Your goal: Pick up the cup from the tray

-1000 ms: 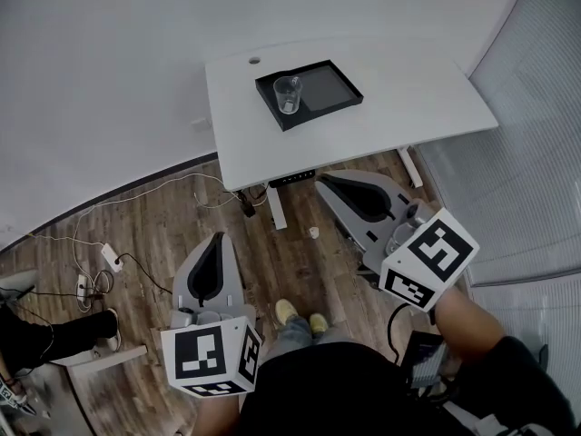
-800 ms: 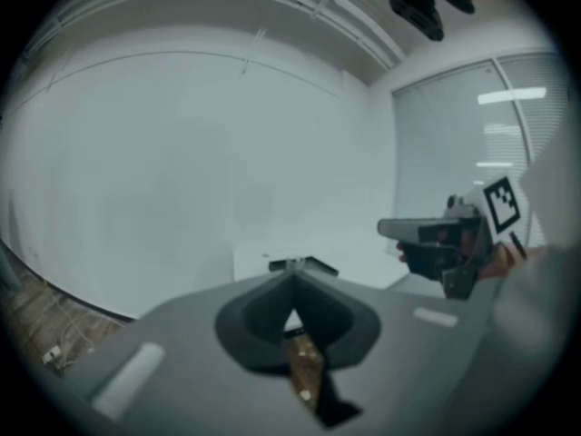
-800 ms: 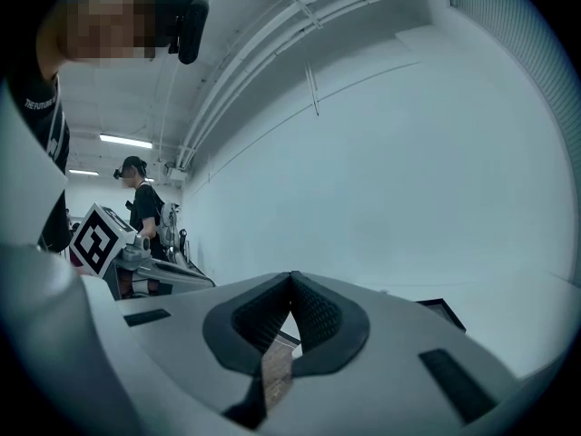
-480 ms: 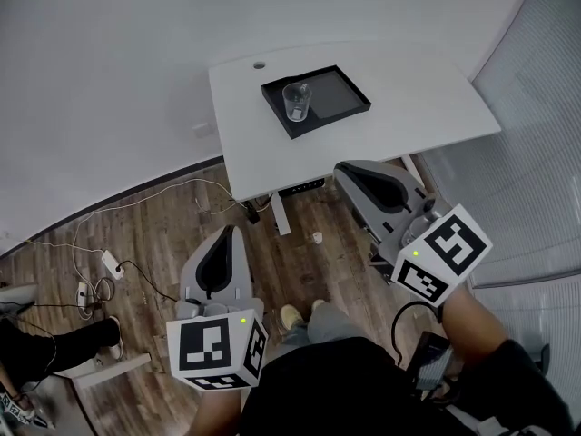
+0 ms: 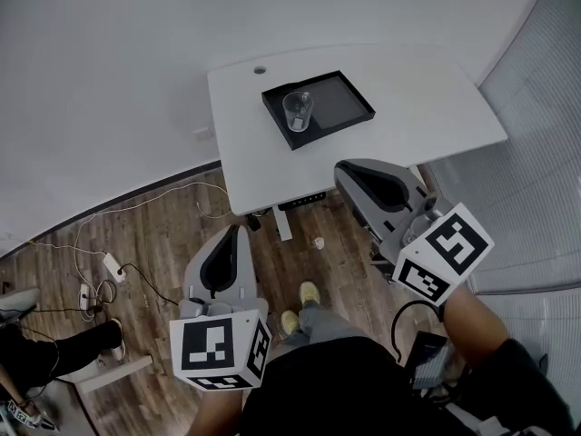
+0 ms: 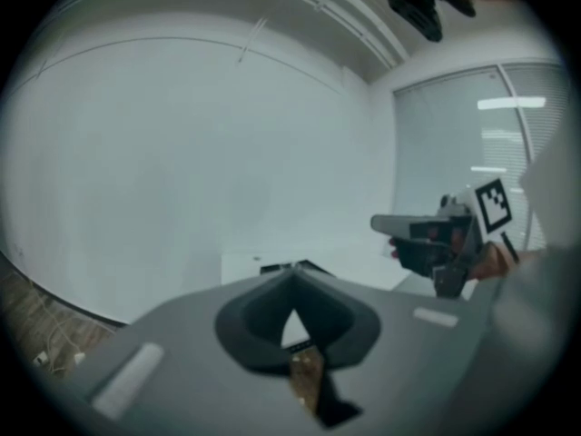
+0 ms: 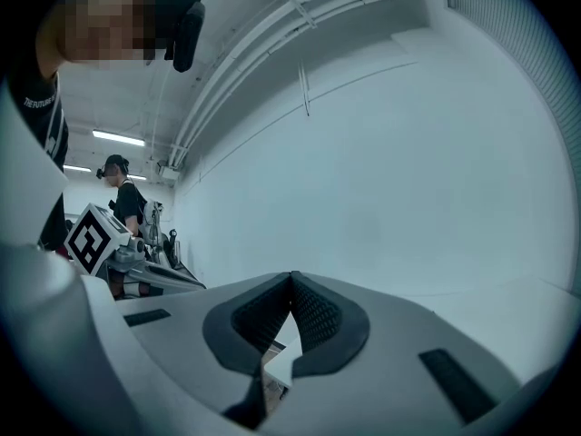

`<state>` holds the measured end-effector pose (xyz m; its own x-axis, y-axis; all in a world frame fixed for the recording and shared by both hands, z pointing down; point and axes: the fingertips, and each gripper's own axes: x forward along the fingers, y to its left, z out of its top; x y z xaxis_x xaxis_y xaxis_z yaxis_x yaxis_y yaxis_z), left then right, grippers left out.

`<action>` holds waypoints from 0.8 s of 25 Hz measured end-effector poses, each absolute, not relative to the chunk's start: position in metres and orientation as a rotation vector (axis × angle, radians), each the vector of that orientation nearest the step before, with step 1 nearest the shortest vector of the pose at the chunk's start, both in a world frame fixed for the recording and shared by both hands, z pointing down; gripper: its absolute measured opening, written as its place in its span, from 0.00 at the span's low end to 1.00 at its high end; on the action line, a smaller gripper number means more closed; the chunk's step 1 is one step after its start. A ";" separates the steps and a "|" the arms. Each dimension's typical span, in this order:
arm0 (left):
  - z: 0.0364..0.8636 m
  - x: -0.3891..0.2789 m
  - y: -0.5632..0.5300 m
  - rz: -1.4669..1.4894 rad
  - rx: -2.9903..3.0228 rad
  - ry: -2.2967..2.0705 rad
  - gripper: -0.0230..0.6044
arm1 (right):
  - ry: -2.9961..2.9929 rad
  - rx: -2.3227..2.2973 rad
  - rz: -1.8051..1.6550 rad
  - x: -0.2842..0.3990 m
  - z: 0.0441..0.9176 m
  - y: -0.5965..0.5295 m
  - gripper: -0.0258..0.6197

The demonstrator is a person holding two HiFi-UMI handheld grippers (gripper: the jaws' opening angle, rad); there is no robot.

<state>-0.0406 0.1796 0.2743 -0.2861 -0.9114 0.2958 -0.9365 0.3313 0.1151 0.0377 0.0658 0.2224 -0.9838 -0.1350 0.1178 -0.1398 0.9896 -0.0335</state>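
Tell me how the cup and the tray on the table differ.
The cup is clear and see-through; the tray is black and opaque. The cup is round and stands upright, rising above the tray's rim; the tray is rectangular, flat and shallow. The cup is much the smaller and takes up only the tray's left end in the head view. Shared: both are on the white table, the cup inside the tray.

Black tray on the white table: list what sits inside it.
One clear cup stands upright in the tray's left end; the rest shows bare. The cup's own contents are too small to tell.
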 end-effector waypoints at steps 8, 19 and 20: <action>0.272 -0.052 0.137 0.127 1.653 -2.303 0.04 | -3.026 0.191 0.078 0.023 0.224 0.024 0.05; 0.265 -0.060 0.114 0.145 1.602 -2.353 0.04 | -3.037 0.105 0.104 0.005 0.225 -0.003 0.05; 0.266 -0.061 0.114 0.148 1.593 -2.354 0.04 | -3.035 0.093 0.102 0.003 0.225 -0.004 0.05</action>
